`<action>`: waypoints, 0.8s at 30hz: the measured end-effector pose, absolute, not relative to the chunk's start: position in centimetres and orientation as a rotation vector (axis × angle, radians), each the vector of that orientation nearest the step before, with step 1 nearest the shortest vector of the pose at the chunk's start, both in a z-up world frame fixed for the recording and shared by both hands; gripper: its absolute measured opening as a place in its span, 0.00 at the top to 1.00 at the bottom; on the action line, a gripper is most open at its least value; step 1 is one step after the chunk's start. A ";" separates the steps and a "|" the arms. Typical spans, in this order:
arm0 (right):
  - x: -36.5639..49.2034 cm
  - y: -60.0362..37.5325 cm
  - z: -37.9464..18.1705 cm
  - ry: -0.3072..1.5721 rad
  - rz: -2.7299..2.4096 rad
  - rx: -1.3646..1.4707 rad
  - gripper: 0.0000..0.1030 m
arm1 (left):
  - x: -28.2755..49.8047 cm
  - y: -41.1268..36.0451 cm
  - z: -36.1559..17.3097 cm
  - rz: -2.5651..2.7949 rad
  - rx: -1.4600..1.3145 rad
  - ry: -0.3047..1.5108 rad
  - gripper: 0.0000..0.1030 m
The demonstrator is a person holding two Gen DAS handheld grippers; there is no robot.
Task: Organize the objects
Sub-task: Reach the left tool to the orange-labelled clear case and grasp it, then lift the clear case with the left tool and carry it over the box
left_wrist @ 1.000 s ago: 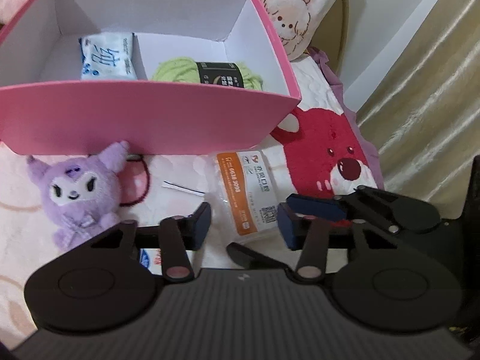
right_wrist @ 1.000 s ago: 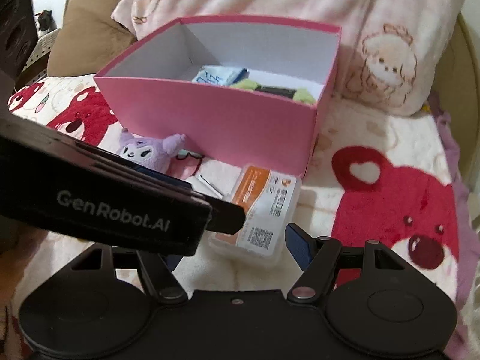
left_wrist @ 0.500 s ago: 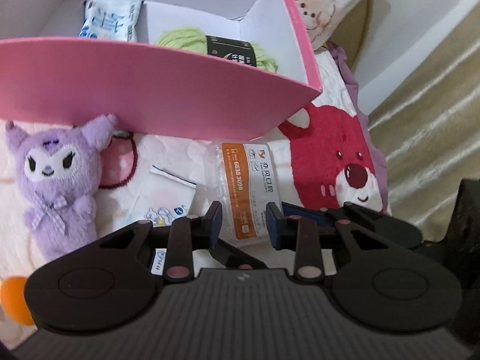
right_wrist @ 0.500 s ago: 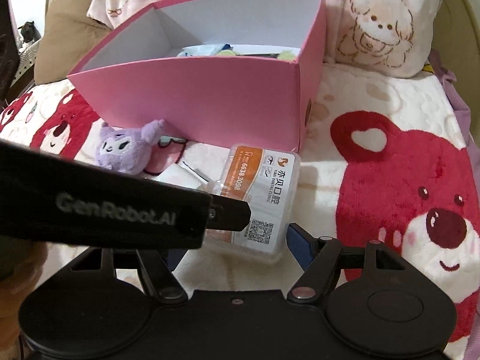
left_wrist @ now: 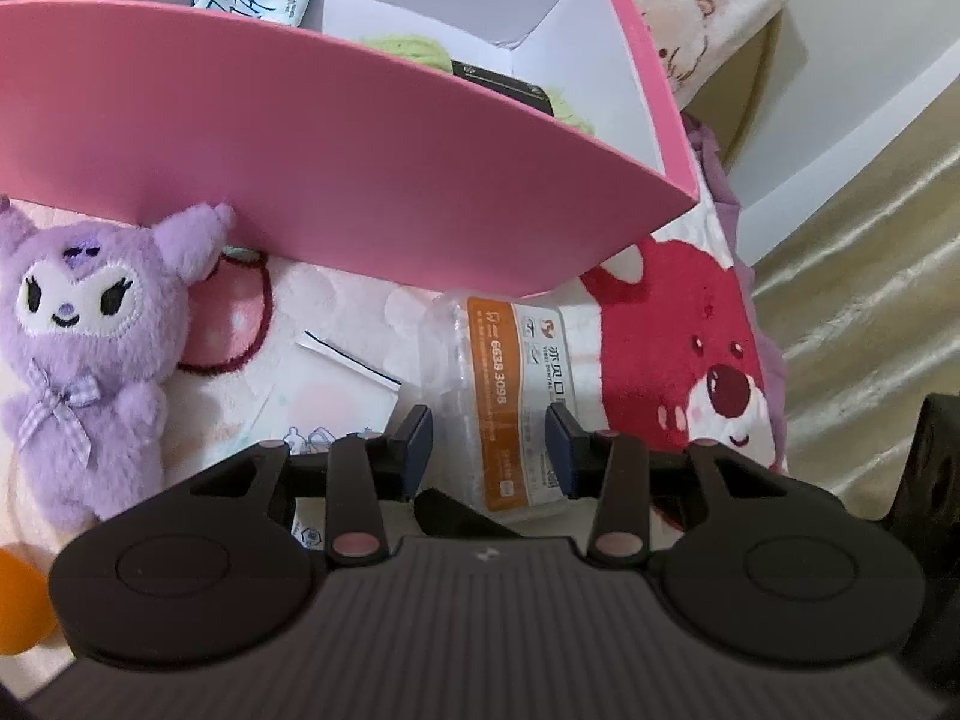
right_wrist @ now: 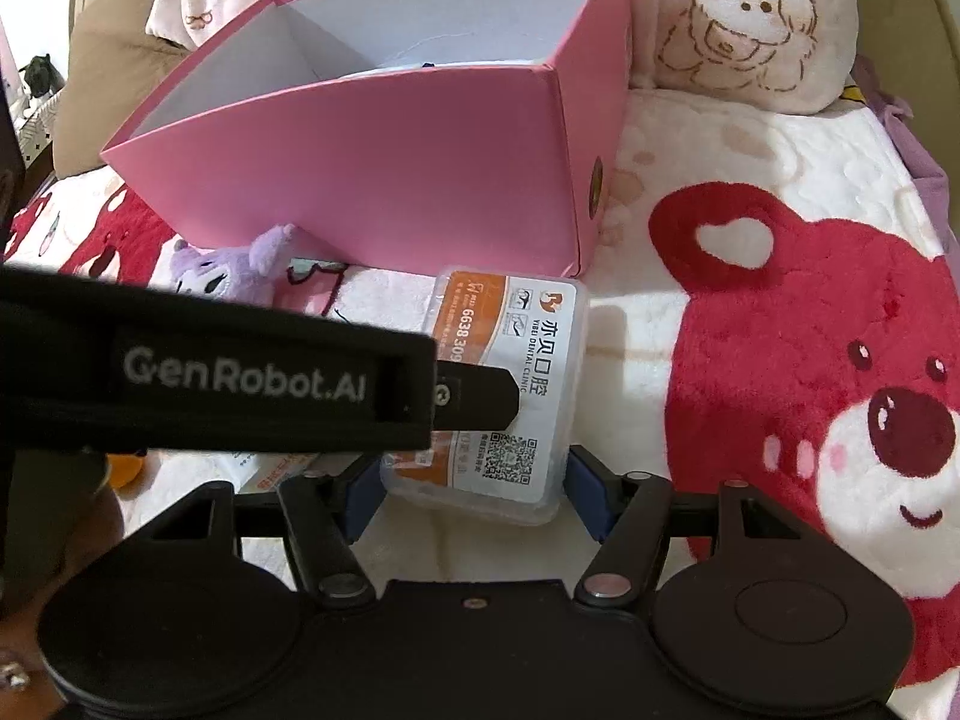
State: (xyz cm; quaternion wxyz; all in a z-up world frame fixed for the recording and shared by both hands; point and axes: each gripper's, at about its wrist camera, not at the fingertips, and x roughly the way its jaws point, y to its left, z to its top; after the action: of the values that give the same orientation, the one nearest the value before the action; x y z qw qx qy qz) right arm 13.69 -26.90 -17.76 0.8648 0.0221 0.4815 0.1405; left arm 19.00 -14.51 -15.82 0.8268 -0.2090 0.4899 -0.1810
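Observation:
A clear plastic box (left_wrist: 510, 396) with an orange and white label lies on the bear-print blanket, just in front of the pink box (left_wrist: 360, 168). My left gripper (left_wrist: 487, 449) hovers over its near half. Its jaws are opening and the pads do not press on it. In the right wrist view the clear box (right_wrist: 528, 372) sits between the fingers of my right gripper (right_wrist: 471, 489), whose blue pads lie against its two long sides at the near end. The left gripper's black finger (right_wrist: 474, 399) reaches across the label from the left.
The pink box (right_wrist: 372, 168) holds a tissue pack (left_wrist: 252, 0) and green yarn (left_wrist: 414, 51). A purple plush (left_wrist: 90, 336) leans on its front wall. A white packet (left_wrist: 336, 396) and an orange object (left_wrist: 18, 600) lie nearby. A pillow (right_wrist: 738, 24) and curtain (left_wrist: 870, 240) border the bed.
Both grippers have come down toward the clear box. The left jaws narrowed, then widened again. The right jaws drew in around the box's near end.

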 end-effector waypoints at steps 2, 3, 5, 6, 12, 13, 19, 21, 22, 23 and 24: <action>13.5 -26.7 -17.4 1.011 0.291 0.039 0.34 | 18.6 -14.4 -15.7 -0.405 -0.441 1.028 0.63; 13.4 -26.7 -17.2 1.014 0.290 0.039 0.34 | 18.5 -14.3 -15.6 -0.412 -0.442 1.027 0.64; 13.0 -26.6 -16.9 1.023 0.293 0.038 0.34 | 18.2 -14.1 -15.2 -0.425 -0.437 1.038 0.65; 13.0 -26.6 -16.8 1.028 0.293 0.045 0.34 | 18.0 -14.0 -15.0 -0.431 -0.428 1.041 0.65; 12.1 -26.6 -16.3 1.087 0.312 0.124 0.33 | 16.6 -13.6 -14.4 -0.459 -0.380 1.067 0.65; 11.9 -26.6 -16.3 1.098 0.317 0.133 0.33 | 16.4 -13.3 -14.4 -0.459 -0.390 1.078 0.65; 10.9 -25.9 -15.5 1.096 0.309 0.185 0.33 | 15.3 -12.2 -13.4 -0.473 -0.371 1.080 0.65; 10.0 -25.4 -14.9 1.070 0.295 0.188 0.33 | 14.8 -11.8 -12.7 -0.481 -0.368 1.077 0.65; 9.4 -25.2 -14.5 1.054 0.287 0.190 0.33 | 14.6 -11.6 -12.4 -0.487 -0.367 1.075 0.65; 8.9 -25.1 -14.1 1.036 0.276 0.194 0.33 | 14.3 -11.5 -12.0 -0.497 -0.365 1.070 0.65; 8.4 -25.0 -13.7 1.018 0.268 0.199 0.33 | 14.1 -11.2 -11.5 -0.505 -0.361 1.063 0.65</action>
State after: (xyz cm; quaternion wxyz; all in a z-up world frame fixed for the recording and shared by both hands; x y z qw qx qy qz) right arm 8.38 -25.03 -13.74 0.8599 0.0950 0.4851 0.1276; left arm 14.07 -11.23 -11.52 0.8166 -0.1695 0.4984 -0.2368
